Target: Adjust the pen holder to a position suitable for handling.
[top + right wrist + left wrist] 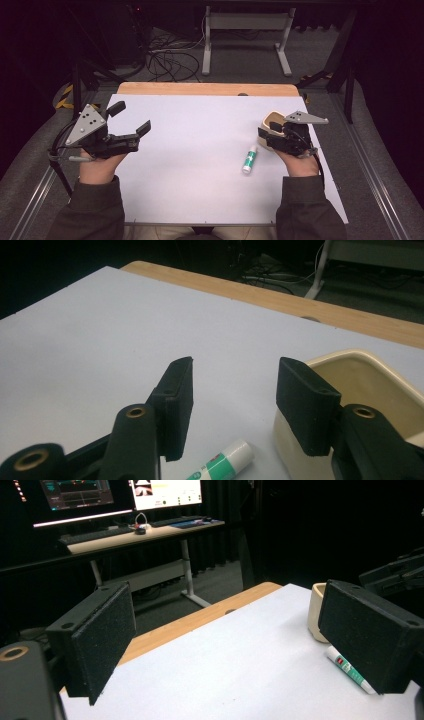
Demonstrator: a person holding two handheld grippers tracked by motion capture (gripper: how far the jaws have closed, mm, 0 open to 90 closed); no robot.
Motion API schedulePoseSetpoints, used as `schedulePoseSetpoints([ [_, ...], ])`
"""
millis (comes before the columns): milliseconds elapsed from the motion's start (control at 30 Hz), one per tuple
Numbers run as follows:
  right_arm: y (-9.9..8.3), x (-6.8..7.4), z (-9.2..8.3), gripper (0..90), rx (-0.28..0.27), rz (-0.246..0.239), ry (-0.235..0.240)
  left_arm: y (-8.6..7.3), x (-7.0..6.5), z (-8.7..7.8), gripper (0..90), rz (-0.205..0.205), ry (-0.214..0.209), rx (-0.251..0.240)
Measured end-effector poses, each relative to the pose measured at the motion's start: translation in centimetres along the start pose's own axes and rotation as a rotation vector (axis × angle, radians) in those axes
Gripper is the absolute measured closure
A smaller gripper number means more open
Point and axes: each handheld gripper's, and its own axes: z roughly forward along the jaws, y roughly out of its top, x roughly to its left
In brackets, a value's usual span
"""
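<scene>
A cream cup stands on the white sheet at the right. A green and white glue stick lies just in front of it, to its left. My right gripper hovers low at the cup's near side. In the right gripper view its jaws stand apart over bare sheet, one jaw against the cup's outer wall, with the glue stick below them. My left gripper is held open at the table's left with nothing in it. The left gripper view faces the cup and glue stick.
The wooden table edge runs along the far side of the sheet. Beyond it are cables and a grey desk frame on the floor. A desk with lit monitors stands farther off.
</scene>
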Motion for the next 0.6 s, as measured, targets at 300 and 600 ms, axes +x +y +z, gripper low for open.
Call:
schedulePoseSetpoints([
  [300,-0.7,-0.1,1.5,52.6,0.094,0.013,0.029,0.0,-0.1,0.1,9.1,0.006,-0.002,0.009],
  [600,-1.3,-0.1,2.8,55.3,0.184,0.031,0.020,-0.1,-0.1,0.1,9.1,0.006,-0.005,0.013],
])
